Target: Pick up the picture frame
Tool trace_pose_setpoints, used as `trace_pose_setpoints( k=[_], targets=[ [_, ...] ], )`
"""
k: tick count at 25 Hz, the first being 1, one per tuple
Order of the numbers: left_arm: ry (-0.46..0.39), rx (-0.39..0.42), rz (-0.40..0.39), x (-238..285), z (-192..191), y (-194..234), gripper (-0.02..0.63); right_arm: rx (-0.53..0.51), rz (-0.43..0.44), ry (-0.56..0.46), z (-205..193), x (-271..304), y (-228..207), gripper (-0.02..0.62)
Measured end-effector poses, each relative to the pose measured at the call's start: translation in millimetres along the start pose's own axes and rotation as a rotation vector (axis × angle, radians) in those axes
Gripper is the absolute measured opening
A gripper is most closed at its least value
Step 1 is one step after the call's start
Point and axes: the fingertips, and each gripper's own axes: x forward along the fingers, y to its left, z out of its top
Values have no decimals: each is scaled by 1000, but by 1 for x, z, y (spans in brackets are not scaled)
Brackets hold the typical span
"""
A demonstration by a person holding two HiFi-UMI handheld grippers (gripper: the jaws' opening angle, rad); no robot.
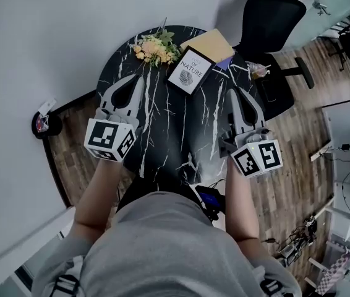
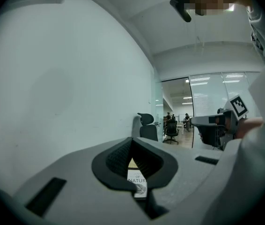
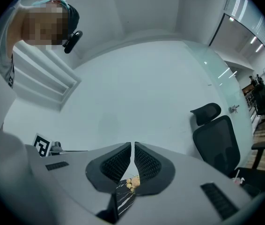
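Note:
The picture frame (image 1: 190,71), white with a leaf print, lies on the far half of the round black marble table (image 1: 175,135). It also shows through the left gripper's jaws (image 2: 137,184). My left gripper (image 1: 140,79) hovers over the table's left side, short of the frame and left of it, its jaws shut with nothing in them (image 2: 132,140). My right gripper (image 1: 230,90) is over the right side, just right of the frame and nearer me, also shut and empty (image 3: 133,144). Neither gripper touches the frame.
A bunch of yellow flowers (image 1: 155,48) lies left of the frame and a yellow book (image 1: 212,44) behind it. A black office chair (image 1: 274,23) stands beyond the table's right edge, with a small cup (image 1: 257,71) near that edge. A white wall runs along the left.

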Motion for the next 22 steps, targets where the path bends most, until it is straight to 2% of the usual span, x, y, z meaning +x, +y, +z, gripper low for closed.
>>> trace_pose_setpoints(
  k=[6,14,22],
  targets=[
    [4,-1,31,11,-1,-6,6,15,36,12,-3,8,-16,29],
    [24,-11,33,21,-10,-7,6,34,25,15,-10,12,-28,29],
    [29,-19,-25,38,-17,-6,6,39,-16,32,-19,23,-36,29]
  ],
)
